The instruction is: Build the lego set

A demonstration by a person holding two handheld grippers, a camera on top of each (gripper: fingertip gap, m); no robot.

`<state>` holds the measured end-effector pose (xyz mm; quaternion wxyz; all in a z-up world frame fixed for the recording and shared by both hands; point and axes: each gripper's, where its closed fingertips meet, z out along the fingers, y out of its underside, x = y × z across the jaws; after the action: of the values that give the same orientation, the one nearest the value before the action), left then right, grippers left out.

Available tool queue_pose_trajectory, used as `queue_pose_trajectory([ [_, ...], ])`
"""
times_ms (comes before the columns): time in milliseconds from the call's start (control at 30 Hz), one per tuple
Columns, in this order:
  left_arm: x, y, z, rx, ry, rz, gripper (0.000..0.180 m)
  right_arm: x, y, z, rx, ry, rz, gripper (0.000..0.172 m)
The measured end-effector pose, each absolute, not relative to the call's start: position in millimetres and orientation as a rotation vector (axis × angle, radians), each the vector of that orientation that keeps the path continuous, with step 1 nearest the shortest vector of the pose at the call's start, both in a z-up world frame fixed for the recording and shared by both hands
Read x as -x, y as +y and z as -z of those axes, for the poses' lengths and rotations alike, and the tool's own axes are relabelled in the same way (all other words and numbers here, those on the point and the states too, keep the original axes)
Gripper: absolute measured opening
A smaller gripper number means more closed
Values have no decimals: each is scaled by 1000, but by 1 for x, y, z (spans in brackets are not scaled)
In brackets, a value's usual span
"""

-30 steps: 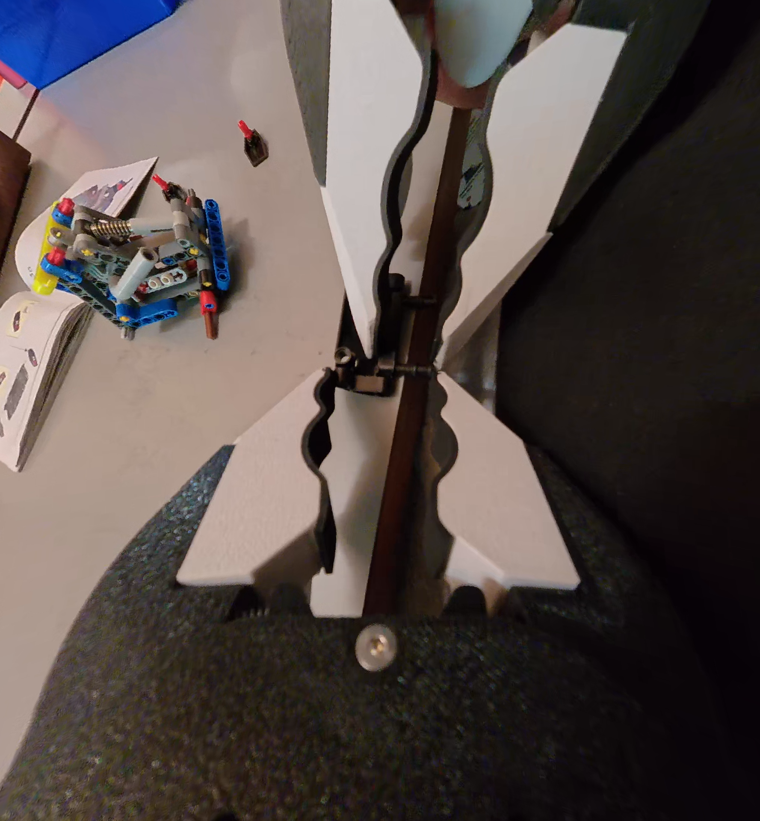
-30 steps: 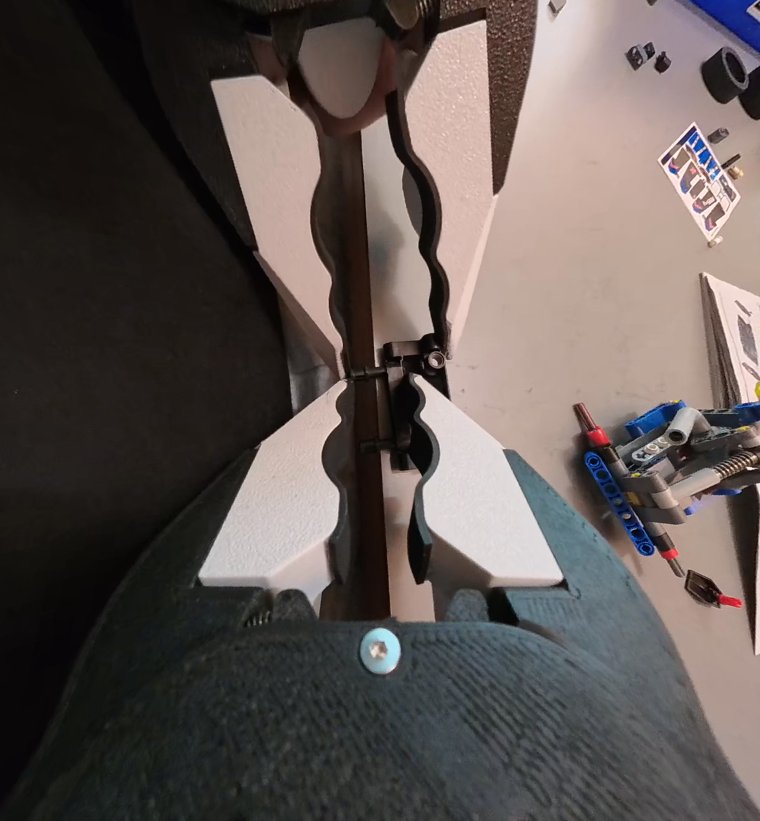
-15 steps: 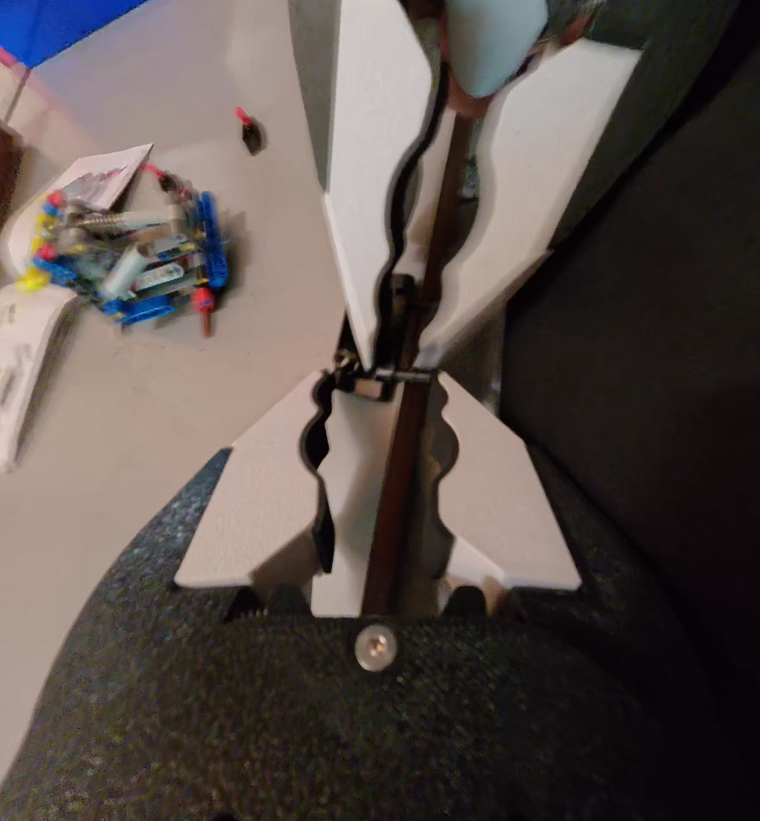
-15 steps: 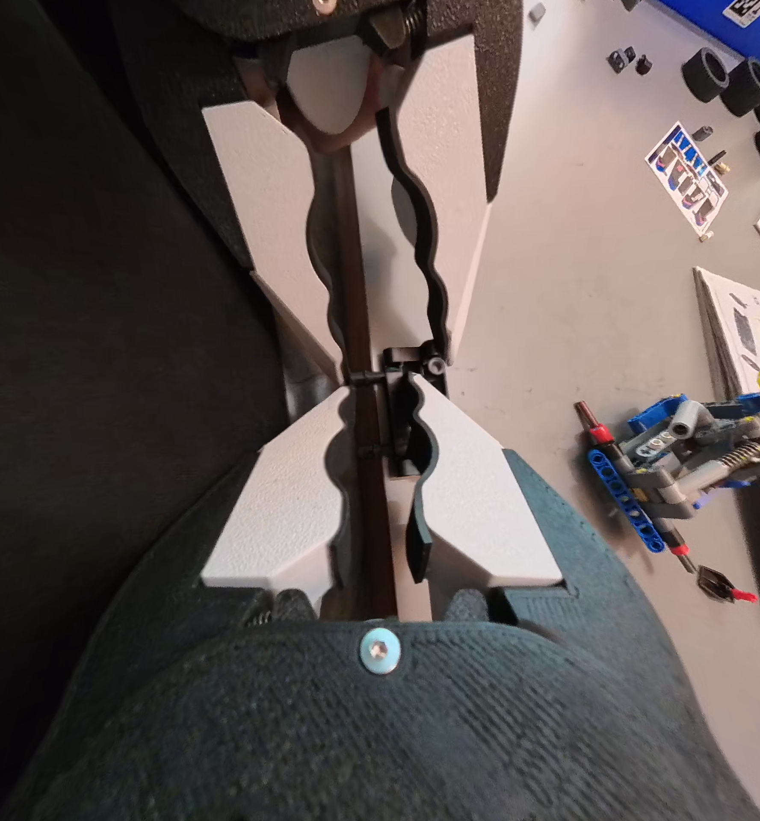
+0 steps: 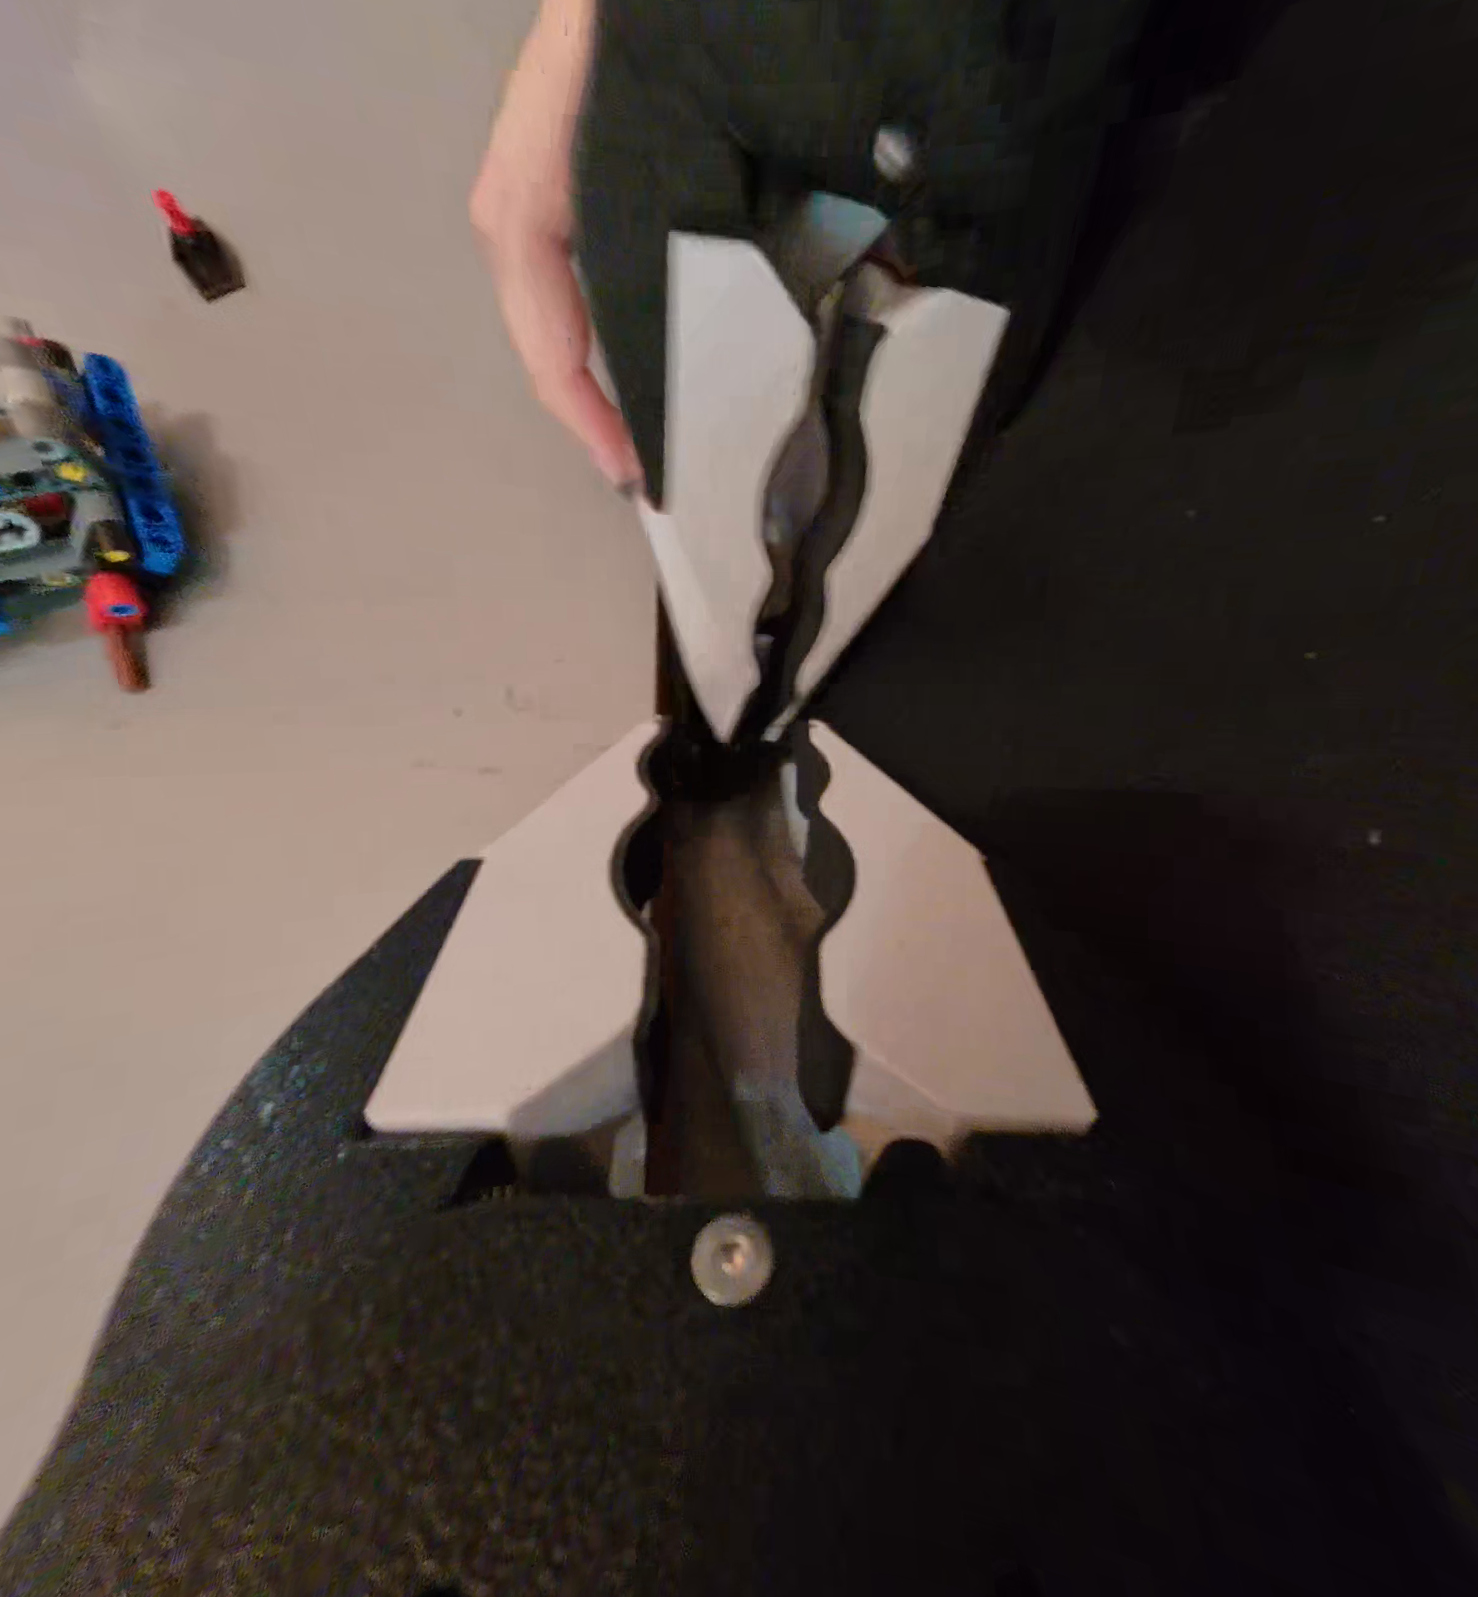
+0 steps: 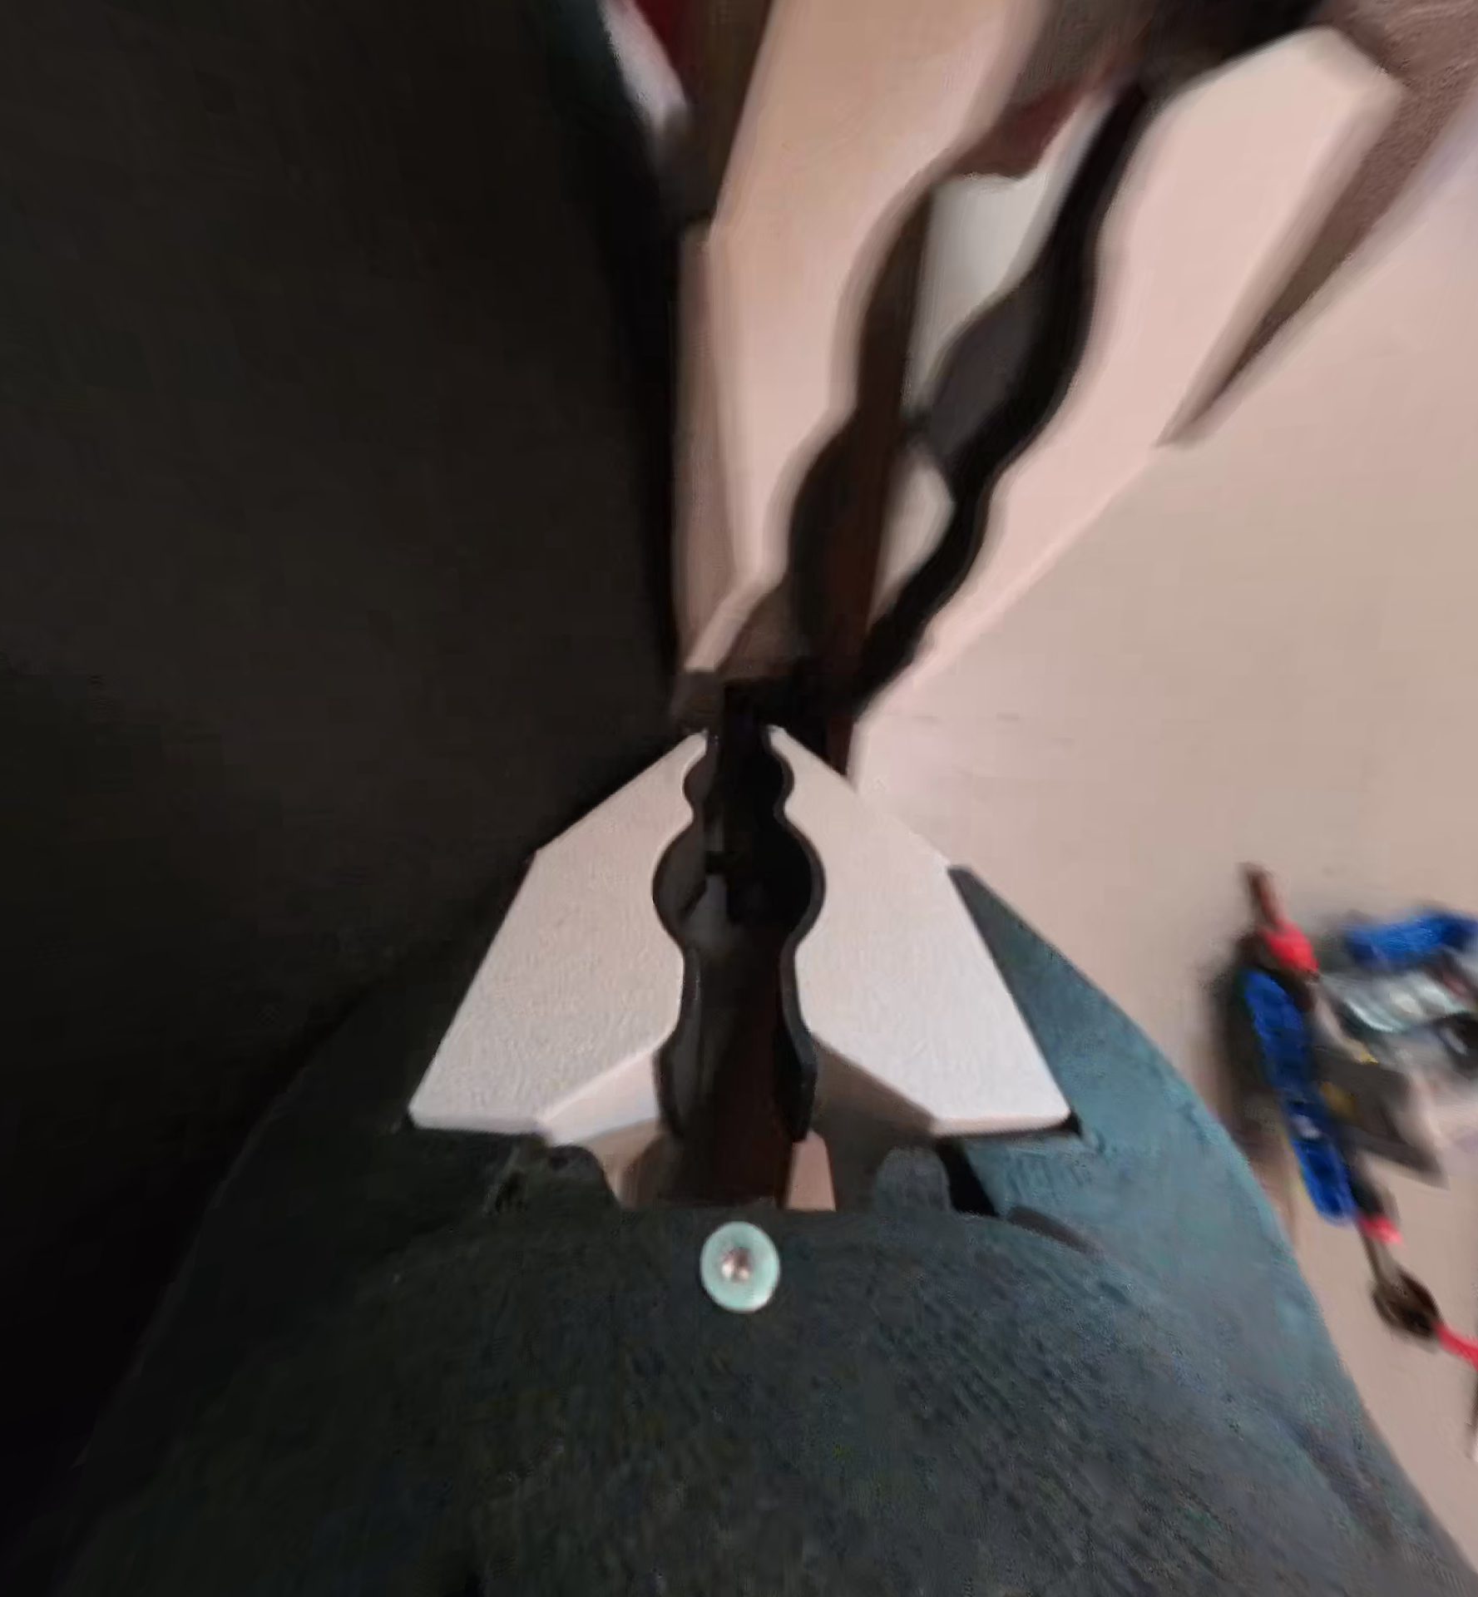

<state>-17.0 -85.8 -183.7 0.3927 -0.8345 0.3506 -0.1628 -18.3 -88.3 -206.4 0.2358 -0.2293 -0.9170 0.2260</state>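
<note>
My two grippers meet tip to tip over the edge of the grey table (image 5: 329, 821). In the left wrist view, my left gripper (image 5: 722, 760) has its pads closed on a small black building-toy piece (image 5: 700, 773) that fills the gap at its tips. My right gripper (image 5: 761, 717) comes in from above, its tips on the same piece, with a hand (image 5: 545, 302) behind it. In the blurred right wrist view, my right gripper (image 6: 739, 743) is nearly closed on the thin black piece (image 6: 739, 804). The left gripper (image 6: 770, 683) slants in from the upper right.
A partly built blue, grey and red brick model (image 5: 44, 518) lies on the table to the left; it also shows in the right wrist view (image 6: 1409, 994). A small black part with a red pin (image 5: 199, 251) lies beyond it. Dark space lies off the table's edge (image 5: 1236, 778). Only a small space, under 4 cm, lies between the two pairs of fingers.
Both grippers have closed in on the black piece, the right to a narrow slit. The two grippers have tilted relative to each other, and both views are blurred with motion.
</note>
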Motion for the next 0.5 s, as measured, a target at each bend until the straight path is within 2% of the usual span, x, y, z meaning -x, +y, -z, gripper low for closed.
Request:
queue_pose_trajectory([
  [67,21,-81,186,2111,925,327,12,17,-88,218,584,-2526,-519,5],
  [133,18,-83,191,2098,1018,237,20,26,-93,208,501,-2410,-518,4],
  [333,27,-80,181,2033,914,170,0,27,-90,199,494,-2335,-609,5],
  [433,45,-79,161,1971,782,139,2,31,-81,182,489,-2240,-601,5],
  [500,59,-78,158,1976,743,92,14,34,-66,173,505,-2226,-547,5],
])
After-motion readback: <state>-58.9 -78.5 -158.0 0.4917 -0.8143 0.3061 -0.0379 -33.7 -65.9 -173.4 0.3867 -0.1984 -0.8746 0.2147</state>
